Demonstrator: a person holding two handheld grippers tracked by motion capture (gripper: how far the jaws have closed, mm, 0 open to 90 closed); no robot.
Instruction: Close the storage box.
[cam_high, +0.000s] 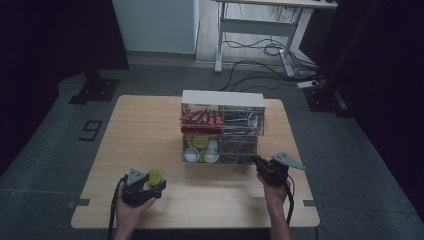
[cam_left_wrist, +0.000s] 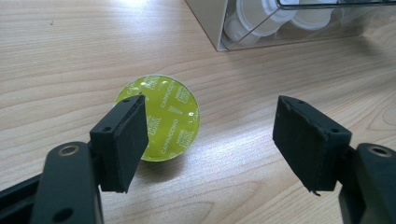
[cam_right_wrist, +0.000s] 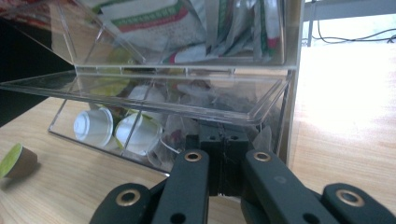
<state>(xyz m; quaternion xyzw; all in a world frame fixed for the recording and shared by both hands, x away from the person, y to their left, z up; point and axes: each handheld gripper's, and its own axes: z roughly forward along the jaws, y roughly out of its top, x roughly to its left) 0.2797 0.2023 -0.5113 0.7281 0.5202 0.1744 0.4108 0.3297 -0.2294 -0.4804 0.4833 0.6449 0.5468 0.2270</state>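
Capsule on the table, grippers either side.
Left gripper (cam_left_wrist: 210, 144) hangs open over the green capsule (cam_left_wrist: 161, 116); right gripper (cam_right_wrist: 223, 161), jaws closed, sits at the clear organizer's (cam_right_wrist: 196, 100) lower drawer.

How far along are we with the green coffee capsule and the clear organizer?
Done: one green capsule lies on the table, apart from the clear organizer. In hand: the left gripper hangs over it with jaws open, one pad overlapping it; the right gripper sits shut at the organizer's lower bin front. Left: closing on the capsule and moving it, probably.
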